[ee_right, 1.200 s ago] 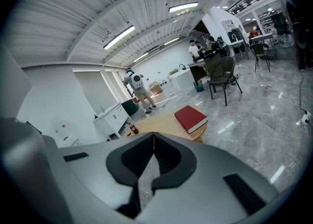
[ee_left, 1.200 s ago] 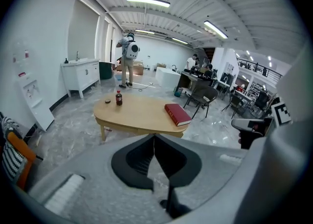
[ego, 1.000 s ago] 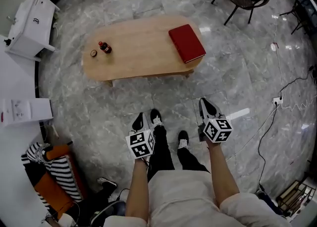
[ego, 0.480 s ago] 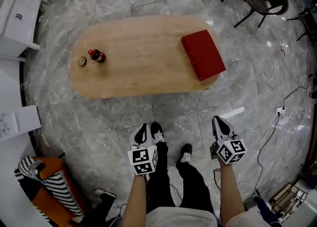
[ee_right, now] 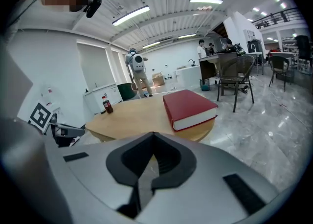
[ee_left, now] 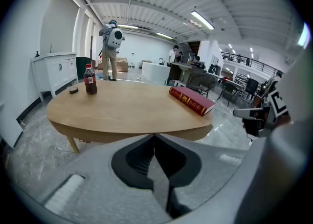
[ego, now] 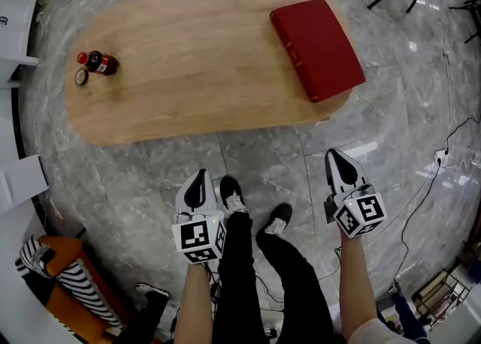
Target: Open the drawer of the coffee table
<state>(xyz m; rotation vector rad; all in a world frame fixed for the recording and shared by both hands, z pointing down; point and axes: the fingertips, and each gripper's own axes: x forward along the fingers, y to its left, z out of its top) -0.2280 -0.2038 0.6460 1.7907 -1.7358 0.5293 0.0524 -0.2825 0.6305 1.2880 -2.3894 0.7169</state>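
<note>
Wooden oval desk [ego: 203, 57], seen from above in the head view. It now fills the upper half of the frame, whereas a second earlier it lay smaller and farther off across the marble floor [ego: 263, 151]. The person has closed in on its long near edge and both hands have come lower. The left gripper [ego: 201, 177] and the right gripper [ego: 336, 158] now hang near that edge but apart from it, one on either side of the person's shoes [ego: 231, 191].

Fingers of both grippers are closed tip to tip with nothing between them, as each gripper view shows. They stood the same way in the earlier frames.

On the desk, a red book [ego: 317, 48] lies at the right end. A cola bottle [ego: 98, 62] stands upright at the left end with a small round cap [ego: 80, 76] just beside it. None of these has shifted on the top.

The drawer itself cannot be made out, with no front, handle or seam visible. The left gripper view looks almost level at the desk's rim and shows only a plain wooden band and one leg. The drawer presumably sits beneath the top, but which side it faces cannot be told.

Judged from this, the task is still in its approach phase and the drawer is untouched. The lower vantage is what brings the underside into reach. The next move calls for finding the handle and parting the fingers before they can take hold.
</note>
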